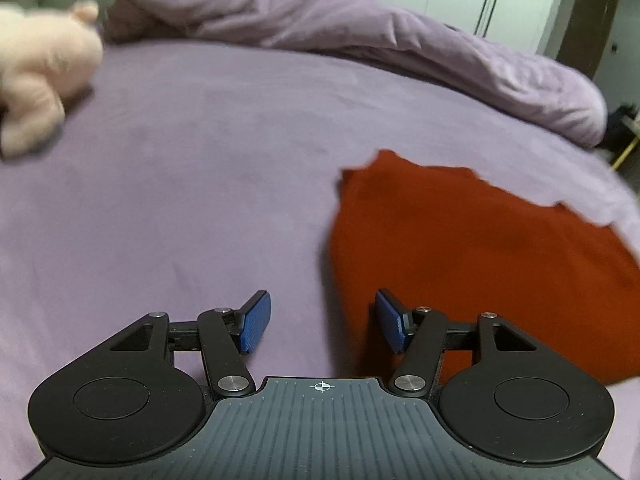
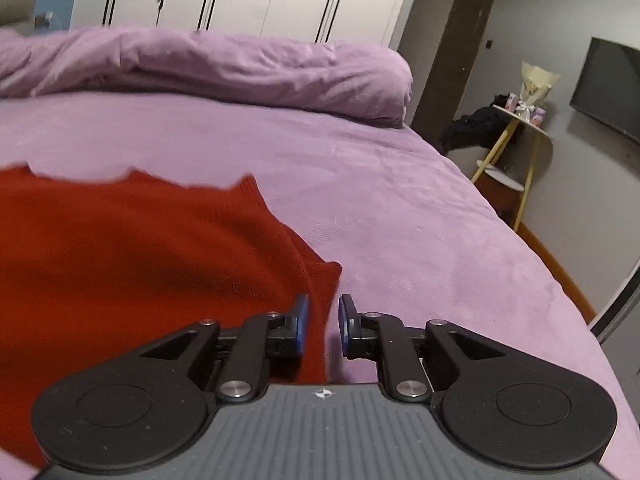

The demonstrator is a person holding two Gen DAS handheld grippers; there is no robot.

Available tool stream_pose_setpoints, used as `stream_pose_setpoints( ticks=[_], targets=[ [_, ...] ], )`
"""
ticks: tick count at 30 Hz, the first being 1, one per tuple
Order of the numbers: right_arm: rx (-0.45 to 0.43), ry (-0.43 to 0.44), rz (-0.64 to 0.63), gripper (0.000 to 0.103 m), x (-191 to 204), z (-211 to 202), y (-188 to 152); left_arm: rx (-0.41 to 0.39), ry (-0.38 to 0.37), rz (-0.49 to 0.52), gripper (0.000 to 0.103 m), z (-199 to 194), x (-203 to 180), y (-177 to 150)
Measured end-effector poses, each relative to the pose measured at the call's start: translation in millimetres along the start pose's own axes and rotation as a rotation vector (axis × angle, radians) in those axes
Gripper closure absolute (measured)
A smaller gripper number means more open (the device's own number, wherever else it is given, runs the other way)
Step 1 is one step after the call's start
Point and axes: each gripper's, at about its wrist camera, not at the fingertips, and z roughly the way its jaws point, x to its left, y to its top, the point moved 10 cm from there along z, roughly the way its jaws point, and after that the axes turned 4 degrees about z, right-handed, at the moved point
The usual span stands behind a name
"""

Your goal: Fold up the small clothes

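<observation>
Pre-grasp step: red garment [image 1: 480,264] flat at right of frame, unfolded. Left gripper [image 1: 320,324] wide apart, empty; right gripper [image 2: 323,330] narrowly apart, straddling garment's edge, lower centre. Next: close on edge, lift, fold across.

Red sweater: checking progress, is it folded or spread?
Cannot tell for sure: the red sweater lies flat on the bed, partly out of view.

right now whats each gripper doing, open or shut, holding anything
Left gripper: open wide, holding nothing, at the left edge of the red garment.
Right gripper: partly open, straddling the red garment's right edge, not clamped on it.
</observation>
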Motion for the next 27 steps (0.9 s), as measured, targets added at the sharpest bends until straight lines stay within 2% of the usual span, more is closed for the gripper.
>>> stream_pose_setpoints(
  ticks=[3, 5, 8, 10, 11, 13, 15, 17, 20, 22, 23, 25, 27],
  targets=[
    [0.002, 0.110, 0.091, 0.089, 11, -22, -1, 0.068, -0.154, -0.100, 0.039, -6, -13, -13],
    [0.023, 0.136, 0.099, 0.089, 15, -28, -12, 0.103, -0.192, -0.130, 0.040, -2, -19, -19],
    [0.016, 0.057, -0.013, 0.089, 5, -27, -30, 0.126, -0.192, -0.150, 0.040, 4, -20, -25],
    [0.016, -0.032, -0.051, 0.088, -5, -28, -32, 0.135, -0.237, -0.199, 0.039, 7, -22, -25],
    [0.033, -0.091, -0.061, 0.088, -11, -30, -30, 0.139, -0.268, -0.234, 0.039, 10, -23, -26],
    [0.061, -0.090, 0.006, 0.088, -15, -36, -30, 0.135, -0.299, -0.327, 0.039, 18, -19, -24],
    [0.044, -0.004, 0.092, 0.088, -4, -49, -21, 0.120, -0.325, -0.413, 0.039, 25, -16, -23],
    [0.007, 0.102, 0.102, 0.088, 22, -65, -13, 0.103, -0.349, -0.491, 0.040, 30, -13, -20],
    [0.008, 0.290, 0.124, 0.088, 73, -83, -10, 0.087, -0.355, -0.550, 0.044, 38, -10, -16],
    [0.019, 0.411, 0.134, 0.088, 111, -92, -10, 0.084, -0.343, -0.561, 0.050, 45, -8, -13],
    [0.023, 0.444, 0.136, 0.088, 126, -100, -12, 0.081, -0.335, -0.560, 0.052, 49, -7, -10],
    [0.038, 0.495, 0.125, 0.089, 157, -108, -13, 0.071, -0.317, -0.556, 0.063, 54, -5, -6],
    [0.045, 0.535, 0.102, 0.088, 184, -112, -14, 0.076, -0.304, -0.557, 0.067, 60, -2, -4]
  ],
)
